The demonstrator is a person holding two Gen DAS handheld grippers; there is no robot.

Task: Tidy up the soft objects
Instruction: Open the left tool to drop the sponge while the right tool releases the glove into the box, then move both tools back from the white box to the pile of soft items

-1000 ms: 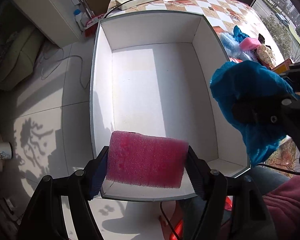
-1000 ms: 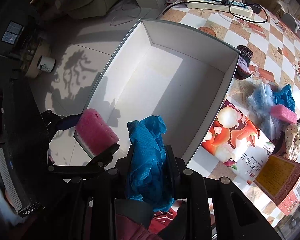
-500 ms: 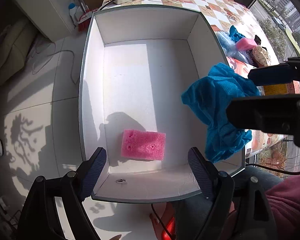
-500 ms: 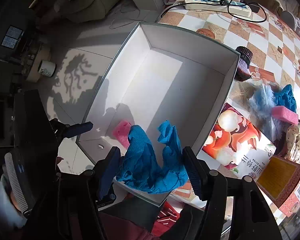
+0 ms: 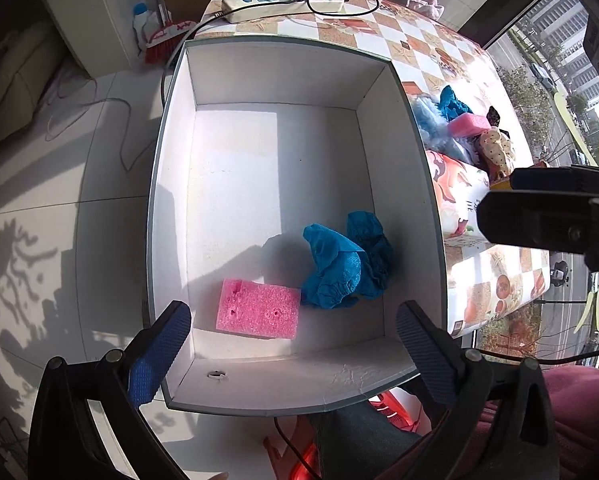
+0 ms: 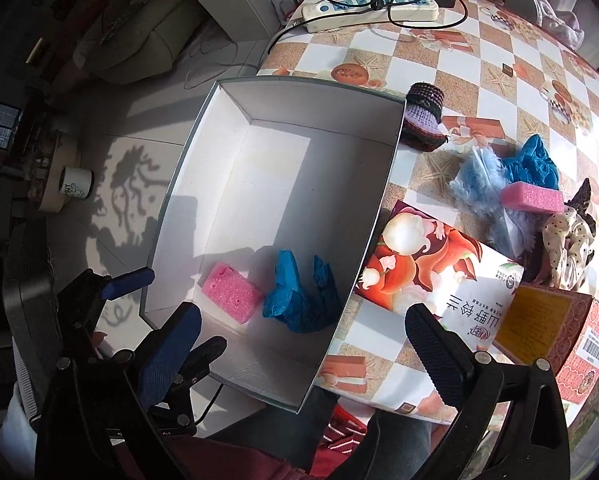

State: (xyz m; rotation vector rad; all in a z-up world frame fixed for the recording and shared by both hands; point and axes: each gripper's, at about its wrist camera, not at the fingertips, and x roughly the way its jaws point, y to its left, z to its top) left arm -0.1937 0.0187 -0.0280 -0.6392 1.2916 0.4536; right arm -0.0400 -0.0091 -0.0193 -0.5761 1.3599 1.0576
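Note:
A pink sponge (image 5: 258, 311) and a crumpled blue cloth (image 5: 345, 262) lie side by side on the floor of a white box (image 5: 273, 68), near its front wall. They also show in the right wrist view: sponge (image 6: 232, 291), cloth (image 6: 301, 298), box (image 6: 299, 100). My left gripper (image 5: 293, 356) is open and empty above the box's near edge. My right gripper (image 6: 305, 354) is open and empty above the box's near right corner. More soft things lie on the table: a second pink sponge (image 6: 531, 197), blue cloths (image 6: 533, 164), a spotted cloth (image 6: 567, 240).
A printed flat box (image 6: 439, 276) and a red carton (image 6: 559, 324) lie right of the white box. A knitted dark item (image 6: 423, 116) sits at the box's far corner. A power strip (image 6: 371, 10) with cables lies at the table's far end. Floor lies left of the box.
My left gripper opened and the pink sponge dropped into the box. My right gripper opened and the blue cloth dropped in beside it. Both grippers have drawn back.

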